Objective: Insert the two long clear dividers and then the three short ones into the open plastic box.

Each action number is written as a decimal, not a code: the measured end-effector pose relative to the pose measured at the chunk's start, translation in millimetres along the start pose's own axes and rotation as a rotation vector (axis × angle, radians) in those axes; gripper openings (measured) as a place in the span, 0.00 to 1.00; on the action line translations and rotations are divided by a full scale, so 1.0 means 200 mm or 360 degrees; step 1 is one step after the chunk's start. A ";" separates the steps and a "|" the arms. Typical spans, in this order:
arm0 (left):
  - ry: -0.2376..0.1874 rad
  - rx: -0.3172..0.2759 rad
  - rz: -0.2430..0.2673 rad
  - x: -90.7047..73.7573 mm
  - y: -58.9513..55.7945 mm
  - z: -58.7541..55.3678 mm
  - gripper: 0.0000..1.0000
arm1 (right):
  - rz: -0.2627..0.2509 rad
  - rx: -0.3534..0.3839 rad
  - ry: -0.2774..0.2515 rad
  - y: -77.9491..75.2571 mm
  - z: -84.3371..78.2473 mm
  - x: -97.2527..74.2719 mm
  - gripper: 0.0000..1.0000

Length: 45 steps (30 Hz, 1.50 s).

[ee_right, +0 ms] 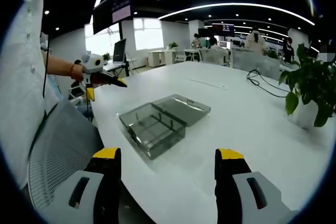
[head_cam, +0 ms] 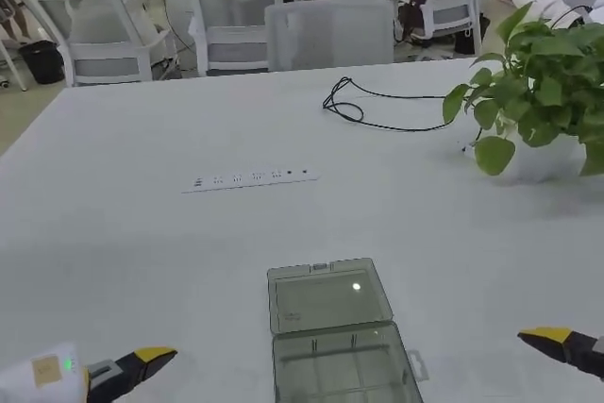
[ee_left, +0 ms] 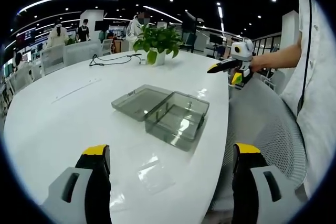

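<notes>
The open clear plastic box (head_cam: 344,365) lies at the table's near edge, its lid (head_cam: 328,297) folded back flat behind it. Faint lines like partitions show inside the box (ee_right: 152,127); I cannot tell whether they are dividers. In the left gripper view, flat clear pieces (ee_left: 152,174) lie on the table in front of the box (ee_left: 176,119). My left gripper (ee_left: 170,161) is open and empty, left of the box (head_cam: 151,360). My right gripper (ee_right: 168,161) is open and empty, right of it (head_cam: 543,337). Each shows in the other's view: right gripper (ee_left: 223,66), left gripper (ee_right: 107,78).
A potted plant (head_cam: 543,101) stands at the right, with a black cable (head_cam: 363,106) looped beside it. A power strip (head_cam: 250,178) is set into the table's middle. Chairs (head_cam: 330,35) and seated people line the far side. A mesh chair (ee_right: 60,145) is at the near edge.
</notes>
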<state>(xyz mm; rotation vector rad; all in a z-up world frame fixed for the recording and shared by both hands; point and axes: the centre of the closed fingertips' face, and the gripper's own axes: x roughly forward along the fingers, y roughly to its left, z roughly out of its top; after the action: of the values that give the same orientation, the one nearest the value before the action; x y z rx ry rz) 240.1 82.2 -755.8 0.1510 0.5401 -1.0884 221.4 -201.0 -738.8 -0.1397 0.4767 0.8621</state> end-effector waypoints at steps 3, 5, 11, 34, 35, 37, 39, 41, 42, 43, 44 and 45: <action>0.0027 -0.0020 0.0027 0.00 0.03 -0.02 0.98 | 0.0001 0.0004 -0.0004 -0.01 0.00 0.00 0.74; 0.0033 -0.0025 0.0050 -0.01 0.06 -0.02 0.97 | 0.0002 0.0005 -0.0007 -0.01 0.00 0.01 0.74; 0.0064 -0.0085 0.0122 -0.03 0.13 -0.04 0.92 | 0.0004 0.0007 -0.0012 -0.01 0.01 0.01 0.73; 0.0503 -0.0429 0.0484 -0.12 0.42 -0.32 0.60 | -0.0003 0.0030 -0.0040 -0.03 0.02 0.01 0.71; 0.0525 -0.0419 0.0495 -0.11 0.43 -0.33 0.58 | -0.0004 0.0031 -0.0041 -0.03 0.02 0.01 0.71; 0.0610 -0.0444 0.0534 -0.13 0.45 -0.38 0.52 | -0.0006 0.0032 -0.0044 -0.03 0.02 0.01 0.71; 0.0605 -0.0465 0.0535 -0.11 0.45 -0.39 0.52 | -0.0008 0.0035 -0.0047 -0.03 0.02 0.01 0.71; 0.0631 -0.0475 0.0546 -0.10 0.46 -0.40 0.53 | -0.0008 0.0037 -0.0048 -0.04 0.02 0.01 0.71; 0.0648 -0.0467 0.0551 -0.10 0.46 -0.41 0.53 | -0.0007 0.0039 -0.0048 -0.04 0.02 0.01 0.71; 0.0680 -0.0465 0.0562 -0.10 0.46 -0.42 0.51 | -0.0007 0.0040 -0.0048 -0.04 0.02 0.02 0.71; 0.0695 -0.0460 0.0561 -0.10 0.46 -0.43 0.51 | -0.0006 0.0043 -0.0049 -0.04 0.02 0.02 0.71; 0.0701 -0.0466 0.0564 -0.09 0.46 -0.43 0.51 | -0.0003 0.0045 -0.0050 -0.03 0.01 0.02 0.70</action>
<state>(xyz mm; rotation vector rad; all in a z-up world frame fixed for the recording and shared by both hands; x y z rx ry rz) 284.7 172.7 -834.9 0.2219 1.0194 -0.6189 229.7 -201.9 -738.3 -0.1005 0.4590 0.8540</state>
